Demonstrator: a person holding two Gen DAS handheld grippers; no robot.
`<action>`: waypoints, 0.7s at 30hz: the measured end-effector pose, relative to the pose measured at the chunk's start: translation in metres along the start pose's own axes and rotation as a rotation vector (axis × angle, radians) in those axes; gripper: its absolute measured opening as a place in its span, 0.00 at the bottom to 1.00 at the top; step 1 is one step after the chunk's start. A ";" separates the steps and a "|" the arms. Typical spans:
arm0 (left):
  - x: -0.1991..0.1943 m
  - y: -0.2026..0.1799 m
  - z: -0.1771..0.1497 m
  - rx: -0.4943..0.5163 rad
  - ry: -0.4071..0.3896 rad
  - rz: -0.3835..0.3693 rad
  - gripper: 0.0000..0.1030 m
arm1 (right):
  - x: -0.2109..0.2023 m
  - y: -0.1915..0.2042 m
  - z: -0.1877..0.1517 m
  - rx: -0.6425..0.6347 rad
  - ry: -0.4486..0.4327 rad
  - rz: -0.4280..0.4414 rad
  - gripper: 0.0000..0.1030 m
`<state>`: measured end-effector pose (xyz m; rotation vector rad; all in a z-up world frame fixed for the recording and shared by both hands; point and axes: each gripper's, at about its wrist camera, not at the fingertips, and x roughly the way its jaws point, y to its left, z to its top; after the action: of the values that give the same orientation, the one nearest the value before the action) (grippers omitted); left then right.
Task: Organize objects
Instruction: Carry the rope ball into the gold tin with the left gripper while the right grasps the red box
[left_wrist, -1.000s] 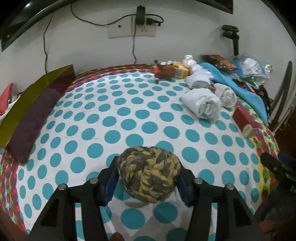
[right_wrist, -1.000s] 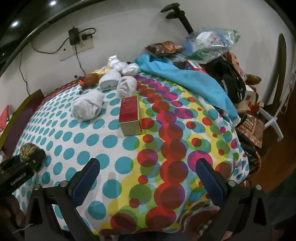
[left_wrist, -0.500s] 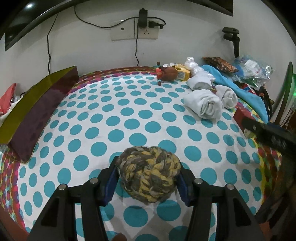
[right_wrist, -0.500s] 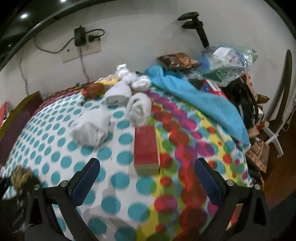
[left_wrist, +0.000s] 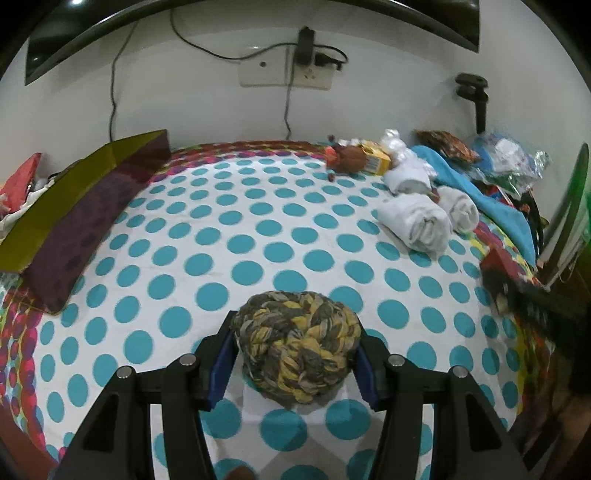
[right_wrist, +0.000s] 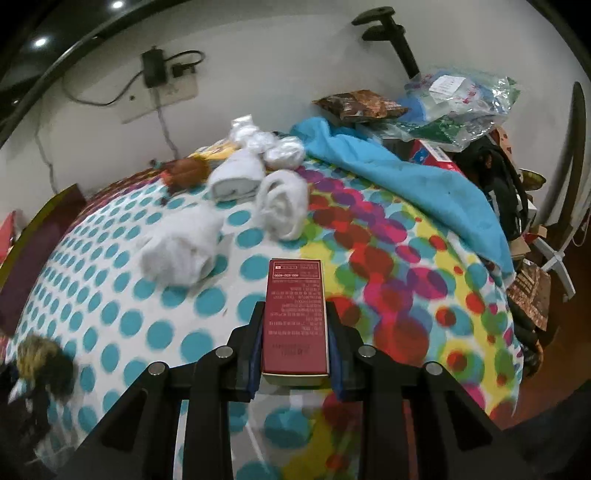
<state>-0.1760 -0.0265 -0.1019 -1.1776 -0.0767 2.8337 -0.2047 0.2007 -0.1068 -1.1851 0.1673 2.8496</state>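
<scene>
My left gripper (left_wrist: 295, 332) is shut on a braided yellow and grey fabric ball (left_wrist: 297, 354), low over the dotted bedsheet (left_wrist: 221, 229). In the right wrist view the same ball (right_wrist: 40, 358) shows blurred at the far left. A red rectangular box (right_wrist: 295, 306) lies lengthwise on the sheet between the jaws of my right gripper (right_wrist: 295, 321). Those jaws are closing, and the blue pads press on the box's two long sides. The left wrist view catches the red box (left_wrist: 502, 264) at its right edge, partly hidden by the dark right gripper.
Three rolled white towels (right_wrist: 181, 247) lie beyond the red box, with a brown toy (right_wrist: 186, 171) behind them. A blue cloth (right_wrist: 406, 177) and bags (right_wrist: 461, 99) crowd the right side. A purple and yellow box (left_wrist: 74, 210) leans at the bed's left edge.
My right gripper moved forward over the red box and its jaws went from wide open to closed on it. The left gripper stayed where it was with the ball.
</scene>
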 end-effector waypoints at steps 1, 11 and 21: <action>-0.002 0.003 0.002 -0.004 -0.007 0.007 0.55 | -0.002 0.002 -0.003 -0.004 -0.001 0.007 0.26; -0.022 0.064 0.041 -0.067 -0.089 0.128 0.55 | -0.027 0.033 -0.035 -0.085 -0.021 0.096 0.26; -0.027 0.190 0.096 -0.188 -0.122 0.364 0.55 | -0.029 0.043 -0.039 -0.100 -0.015 0.132 0.26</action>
<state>-0.2340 -0.2200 -0.0294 -1.1543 -0.1531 3.2802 -0.1605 0.1534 -0.1095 -1.2129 0.1065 3.0131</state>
